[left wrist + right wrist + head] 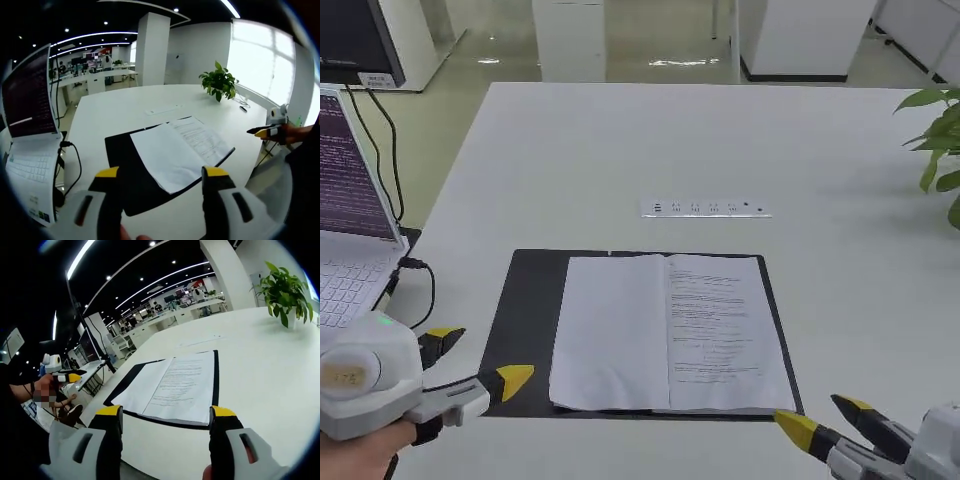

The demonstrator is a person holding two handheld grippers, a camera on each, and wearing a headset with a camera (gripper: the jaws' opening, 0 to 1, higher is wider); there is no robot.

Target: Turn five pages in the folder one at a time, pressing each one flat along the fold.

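Head view showed the left gripper [480,356] and right gripper [823,417], both wide open and empty, by the near corners of the folder [525,330], which lay open, its right page [720,330] likely thin and floppy, probably best pinched at its outer edge.

Left gripper [480,356], low at the left of the head view, gripped from below by the person's left hand [355,458]; jaws spread wide, yellow tips pointing right. Right gripper [822,415], at the lower right; jaws likewise parted (the gap looks narrower from the head), tips pointing left. The two are well apart and face inward.
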